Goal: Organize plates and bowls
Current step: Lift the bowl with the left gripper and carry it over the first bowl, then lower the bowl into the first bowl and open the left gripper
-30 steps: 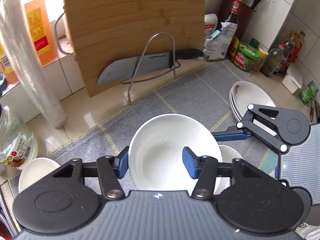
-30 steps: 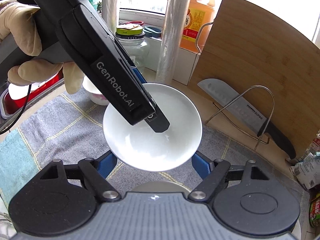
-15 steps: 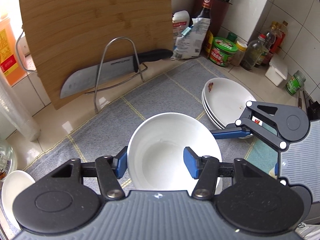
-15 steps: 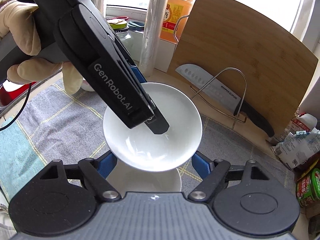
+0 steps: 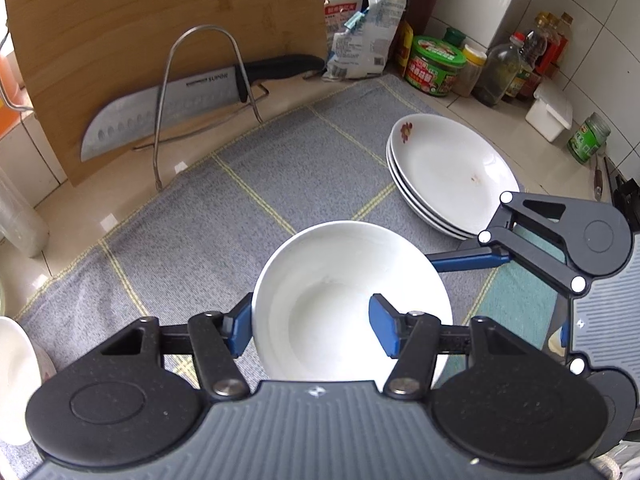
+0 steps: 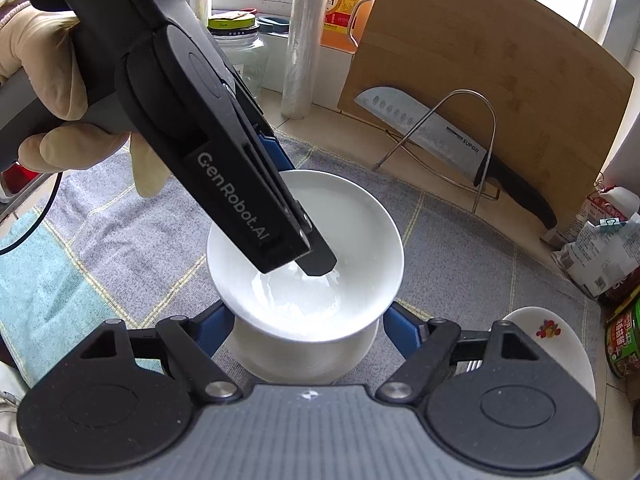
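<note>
Two white bowls sit nested over the grey cloth (image 5: 240, 208). The upper bowl (image 5: 352, 304) rests in the lower bowl (image 6: 304, 356). My left gripper (image 5: 310, 330) straddles the upper bowl's near wall, one blue pad outside the rim and one inside. Its jaws are opening and the inner pad stands off the wall. In the right wrist view its black fingertip (image 6: 320, 264) reaches into the upper bowl (image 6: 308, 248). My right gripper (image 6: 308, 332) is shut on the lower bowl, with blue pads pressing on both sides. A stack of white plates (image 5: 448, 172) lies to the right.
A cutting board (image 5: 160, 32) leans at the back behind a knife (image 5: 168, 100) in a wire stand. Jars, bottles and a bag (image 5: 360, 32) crowd the back right corner. Another white bowl (image 5: 12, 376) sits at the left edge. A gloved hand (image 6: 48, 80) holds the left gripper.
Both grippers have carried the bowls to the right across the cloth, nearer the plate stack. The upper bowl has sunk into the lower one. The left jaws stand slightly wider.
</note>
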{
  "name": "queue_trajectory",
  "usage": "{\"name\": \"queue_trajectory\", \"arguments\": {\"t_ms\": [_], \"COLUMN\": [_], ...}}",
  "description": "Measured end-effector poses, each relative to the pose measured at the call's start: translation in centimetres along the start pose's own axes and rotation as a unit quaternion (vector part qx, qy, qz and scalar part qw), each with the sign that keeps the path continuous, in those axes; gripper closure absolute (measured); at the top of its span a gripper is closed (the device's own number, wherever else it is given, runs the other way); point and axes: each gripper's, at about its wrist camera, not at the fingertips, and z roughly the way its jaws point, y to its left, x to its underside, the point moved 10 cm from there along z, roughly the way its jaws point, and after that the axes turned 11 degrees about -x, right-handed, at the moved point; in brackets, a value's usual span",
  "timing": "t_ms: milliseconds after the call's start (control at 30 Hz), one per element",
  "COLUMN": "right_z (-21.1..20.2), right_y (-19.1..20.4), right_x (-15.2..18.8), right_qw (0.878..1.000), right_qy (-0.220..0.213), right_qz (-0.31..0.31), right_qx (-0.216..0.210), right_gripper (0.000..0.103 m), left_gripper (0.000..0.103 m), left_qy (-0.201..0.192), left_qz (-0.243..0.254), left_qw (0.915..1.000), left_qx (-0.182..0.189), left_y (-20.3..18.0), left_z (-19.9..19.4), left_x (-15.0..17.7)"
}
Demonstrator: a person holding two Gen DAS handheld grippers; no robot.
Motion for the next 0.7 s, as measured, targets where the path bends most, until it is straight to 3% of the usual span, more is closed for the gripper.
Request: {"name": "queue_trajectory", "arguments": {"t_ms": [700], "right_z": [1.0], "right_y": [0.0], "right_x": [1.8], "right_qw": [1.000], "right_qy": [0.024], "right_qz": [0.018], "right_qx": [-0.005], "right_gripper": [0.018], "left_gripper": [0.039], "left_qy": [0.023], "left_qz": [0.019], "left_qw": [0.9995], "left_qx": [0.012], "left_y": [-1.3], "left_z": [2.1], "left_x": [1.1]}}
